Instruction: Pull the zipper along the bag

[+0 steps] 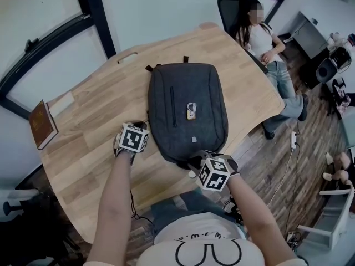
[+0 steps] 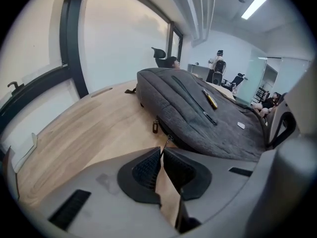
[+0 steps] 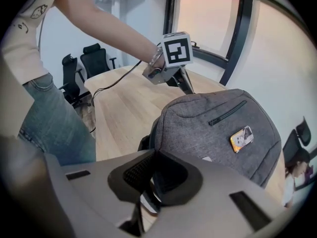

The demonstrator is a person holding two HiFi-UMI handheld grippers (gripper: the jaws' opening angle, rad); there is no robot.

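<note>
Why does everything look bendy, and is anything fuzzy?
Head view: sharp, but the table edges bow. Left gripper view: window frame curves, corners go black, ceiling light glares. Right gripper view: bag crisp, window washed out.

Bare table (image 1: 94, 148) open from 7 to 11 o'clock of bag (image 1: 187, 112); book (image 1: 42, 124) at far 9 o'clock; seated person (image 1: 265, 43) blocks 2 o'clock.

1. Bag (image 1: 188, 112) lies flat mid-table (image 1: 94, 148).
2. Book (image 1: 42, 124) on table at bag's 9 o'clock, near the table edge.
3. Left gripper (image 2: 161, 150) at bag's 8 o'clock edge, zipper pull (image 2: 168, 139) between its jaws.
4. Right gripper (image 3: 153, 155) at bag's 6 o'clock end, clamped on its edge.
5. Seated person (image 1: 266, 49) beyond table, 2 o'clock.
</note>
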